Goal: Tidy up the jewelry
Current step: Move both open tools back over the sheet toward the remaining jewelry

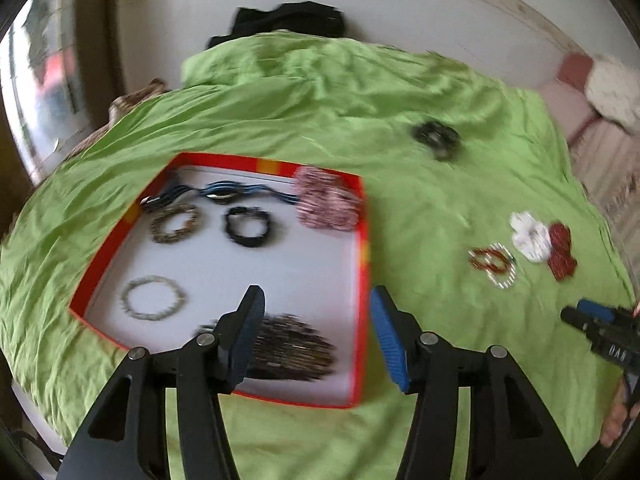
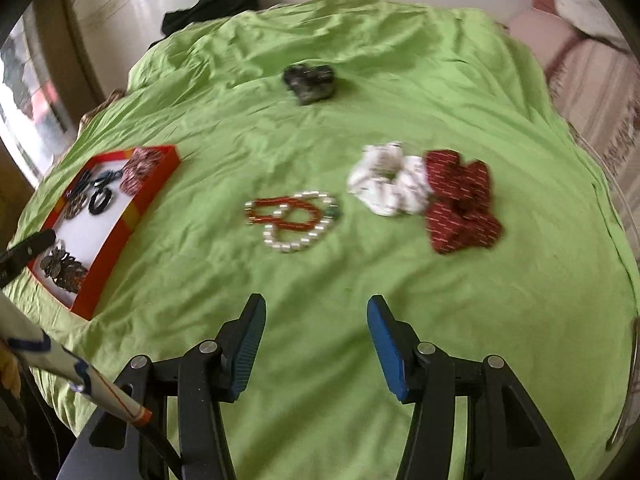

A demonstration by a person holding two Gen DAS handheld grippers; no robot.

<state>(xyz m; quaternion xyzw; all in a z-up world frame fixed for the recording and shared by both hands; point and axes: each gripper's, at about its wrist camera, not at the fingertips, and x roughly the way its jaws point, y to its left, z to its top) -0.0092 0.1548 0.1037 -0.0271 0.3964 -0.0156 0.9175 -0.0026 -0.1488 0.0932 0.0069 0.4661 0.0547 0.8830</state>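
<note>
A red-rimmed tray (image 1: pixel 363 240) with a white floor lies on the green cloth (image 2: pixel 320 280). It holds a pink striped scrunchie (image 1: pixel 326 200), a black bracelet (image 1: pixel 246 226), a pale bead bracelet (image 1: pixel 154 298), a dark beaded pile (image 1: pixel 292 344) and several other pieces. My left gripper (image 1: pixel 316 300) hovers open over the tray's near right corner, nothing between its fingers. My right gripper (image 2: pixel 316 304) is open and empty above bare cloth. Beyond it lie a red bead bracelet (image 2: pixel 280 210) overlapping a pearl bracelet (image 2: pixel 298 240), a white scrunchie (image 2: pixel 386 184), a red scrunchie (image 2: pixel 460 204) and a dark scrunchie (image 2: pixel 310 80).
The green cloth covers a round white table (image 1: pixel 400 8). A black garment (image 1: pixel 288 20) lies at its far edge. Pink cushions (image 2: pixel 544 32) sit beyond the right side. A person's hand (image 1: pixel 614 420) shows at the lower right of the left wrist view.
</note>
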